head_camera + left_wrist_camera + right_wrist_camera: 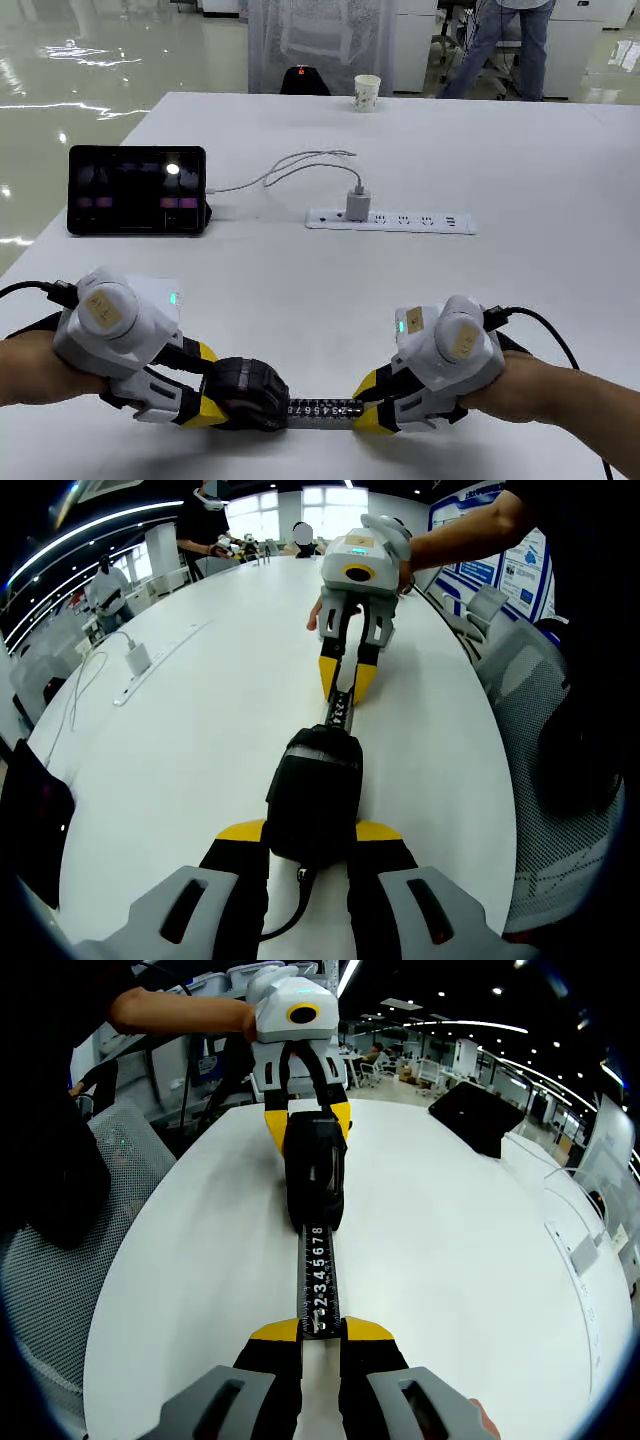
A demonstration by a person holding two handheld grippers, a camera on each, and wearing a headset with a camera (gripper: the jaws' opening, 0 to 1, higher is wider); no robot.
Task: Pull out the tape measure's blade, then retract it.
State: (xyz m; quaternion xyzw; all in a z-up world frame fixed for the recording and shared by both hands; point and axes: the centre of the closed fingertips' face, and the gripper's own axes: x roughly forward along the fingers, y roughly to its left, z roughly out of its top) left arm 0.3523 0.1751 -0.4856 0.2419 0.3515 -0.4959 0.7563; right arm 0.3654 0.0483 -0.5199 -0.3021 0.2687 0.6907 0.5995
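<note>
A black tape measure [248,392] lies at the near edge of the white table [420,270]. My left gripper [205,400] is shut on its case [313,792], yellow-tipped fingers pressing both sides. A short stretch of black blade [322,410] with white numbers runs from the case to my right gripper [368,402], which is shut on the blade's end [319,1322]. In the right gripper view the case [314,1165] sits ahead with the left gripper [305,1120] behind it. In the left gripper view the right gripper [343,680] faces me across the blade [340,712].
A dark tablet [137,189] stands at the left. A white power strip [390,219] with a charger and cable lies mid-table. A paper cup [367,92] is at the far edge. People stand beyond the table. A mesh chair [545,730] is beside the table edge.
</note>
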